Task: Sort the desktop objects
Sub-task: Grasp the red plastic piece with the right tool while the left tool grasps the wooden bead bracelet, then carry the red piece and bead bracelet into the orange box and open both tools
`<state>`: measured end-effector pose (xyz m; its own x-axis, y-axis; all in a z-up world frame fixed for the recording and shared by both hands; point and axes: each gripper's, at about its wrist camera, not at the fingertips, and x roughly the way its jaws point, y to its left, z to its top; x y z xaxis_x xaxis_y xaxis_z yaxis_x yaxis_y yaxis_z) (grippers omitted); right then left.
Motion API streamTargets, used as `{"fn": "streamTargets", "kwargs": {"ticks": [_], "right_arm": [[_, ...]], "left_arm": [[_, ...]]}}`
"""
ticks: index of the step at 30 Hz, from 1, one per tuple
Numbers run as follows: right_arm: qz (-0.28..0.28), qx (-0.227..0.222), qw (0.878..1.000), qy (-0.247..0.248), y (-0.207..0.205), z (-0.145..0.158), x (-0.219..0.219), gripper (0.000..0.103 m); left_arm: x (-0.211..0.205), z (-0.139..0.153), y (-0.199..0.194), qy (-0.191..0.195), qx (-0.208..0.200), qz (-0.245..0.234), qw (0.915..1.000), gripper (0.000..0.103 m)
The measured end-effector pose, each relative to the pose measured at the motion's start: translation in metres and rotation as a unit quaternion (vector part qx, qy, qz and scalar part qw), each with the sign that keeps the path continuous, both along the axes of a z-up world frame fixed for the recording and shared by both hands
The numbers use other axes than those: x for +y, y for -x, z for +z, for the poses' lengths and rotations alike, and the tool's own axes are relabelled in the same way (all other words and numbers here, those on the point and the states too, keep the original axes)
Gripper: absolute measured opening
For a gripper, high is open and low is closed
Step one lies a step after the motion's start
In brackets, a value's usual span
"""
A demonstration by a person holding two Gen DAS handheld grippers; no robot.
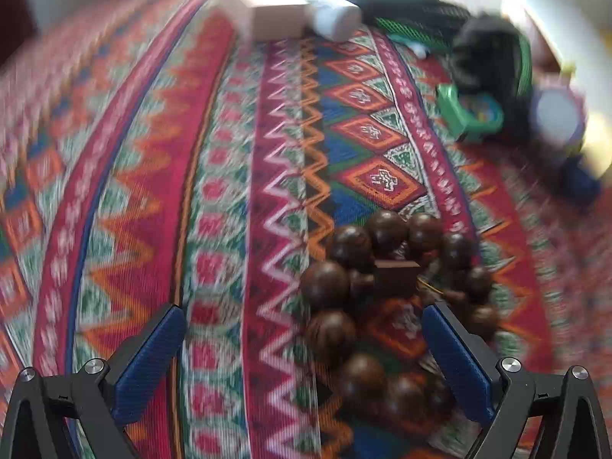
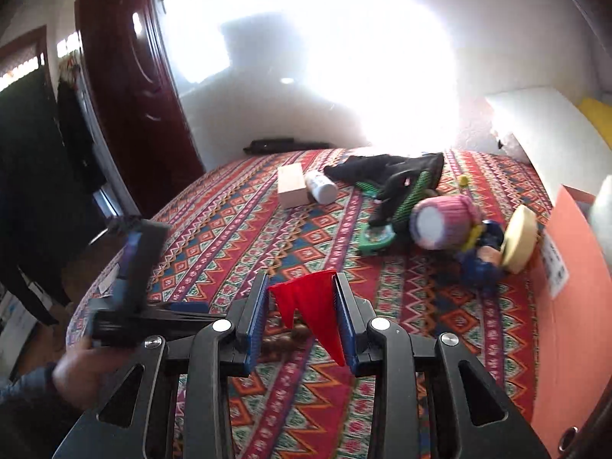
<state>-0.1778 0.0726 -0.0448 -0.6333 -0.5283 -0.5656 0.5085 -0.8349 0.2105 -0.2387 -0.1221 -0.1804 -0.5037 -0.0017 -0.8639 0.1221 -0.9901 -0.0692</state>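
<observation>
The red cone [image 2: 310,306] sits between the two blue pads of the right claw [image 2: 302,319], which is narrow and clamped on it, wide end away from the camera and tip pointing back toward it, above the patterned cloth [image 2: 237,229] of the bench. The brown bead bracelet [image 1: 382,306] lies on the cloth in a loose ring; the left claw [image 1: 302,348] stands wide around it, its right finger [image 1: 455,363] over the ring, its left finger well apart from the beads. The left wrist view is blurred. Farther back on the cloth a pale wooden block [image 2: 291,187] and a white bottle [image 2: 322,188] lie side by side, touching. To the right lie a black and green glove [image 2: 401,179], a green toy [image 2: 376,239], a pink knitted cup [image 2: 445,222] on its side and a cream disc [image 2: 520,239]. An orange box [image 2: 573,306] stands at the right edge. At lower left a hand [image 2: 82,371] holds the left claw.
</observation>
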Motion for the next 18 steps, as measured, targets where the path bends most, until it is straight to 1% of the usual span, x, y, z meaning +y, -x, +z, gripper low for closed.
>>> {"fn": "streamTargets", "kwargs": {"ticks": [1, 2, 3, 4, 6, 7, 8, 10, 12, 14, 16, 18], "right_arm": [[-0.001, 0.000, 1.000, 0.004, 0.001, -0.001, 0.007, 0.035], [-0.003, -0.004, 1.000, 0.009, 0.003, -0.003, 0.014, 0.035], [-0.005, -0.012, 1.000, 0.016, 0.005, -0.006, 0.019, 0.035], [-0.006, -0.019, 0.999, 0.025, 0.007, -0.007, 0.023, 0.035], [-0.006, -0.029, 0.999, 0.045, 0.011, -0.007, 0.026, 0.035], [-0.006, -0.026, 0.998, 0.050, 0.011, -0.005, 0.028, 0.035], [-0.006, -0.016, 0.999, 0.050, 0.008, -0.001, 0.029, 0.035], [-0.012, 0.012, 0.999, 0.044, 0.002, 0.006, 0.029, 0.035], [-0.021, 0.028, 0.999, 0.040, -0.003, 0.011, 0.033, 0.035], [-0.028, 0.027, 0.998, 0.045, -0.005, 0.013, 0.037, 0.035], [-0.029, 0.024, 0.998, 0.057, -0.007, 0.017, 0.042, 0.035], [-0.029, 0.024, 0.998, 0.058, -0.010, 0.016, 0.043, 0.035]], "left_arm": [[0.009, -0.003, 0.001, 0.030, 0.007, -0.008, 0.9995, 0.101], [0.017, -0.005, 0.002, 0.056, 0.013, -0.016, 0.9982, 0.099], [0.019, -0.002, 0.001, 0.051, 0.016, -0.013, 0.9985, 0.098], [0.020, 0.001, 0.000, 0.046, 0.020, -0.011, 0.9987, 0.094], [0.023, 0.007, -0.003, 0.035, 0.026, -0.007, 0.9990, 0.063], [0.024, 0.010, -0.005, 0.030, 0.029, -0.004, 0.9991, 0.038], [0.025, 0.013, -0.006, 0.023, 0.032, -0.003, 0.9992, 0.016], [0.028, 0.017, -0.010, -0.025, 0.031, -0.008, 0.9992, 0.016], [0.031, 0.022, -0.016, -0.054, 0.033, -0.013, 0.9979, 0.016], [0.031, 0.032, -0.023, -0.073, 0.037, -0.016, 0.9965, 0.016], [0.034, 0.042, -0.032, -0.090, 0.052, -0.013, 0.9945, 0.016], [0.031, 0.057, -0.043, -0.109, 0.070, -0.006, 0.9915, 0.016]]}}
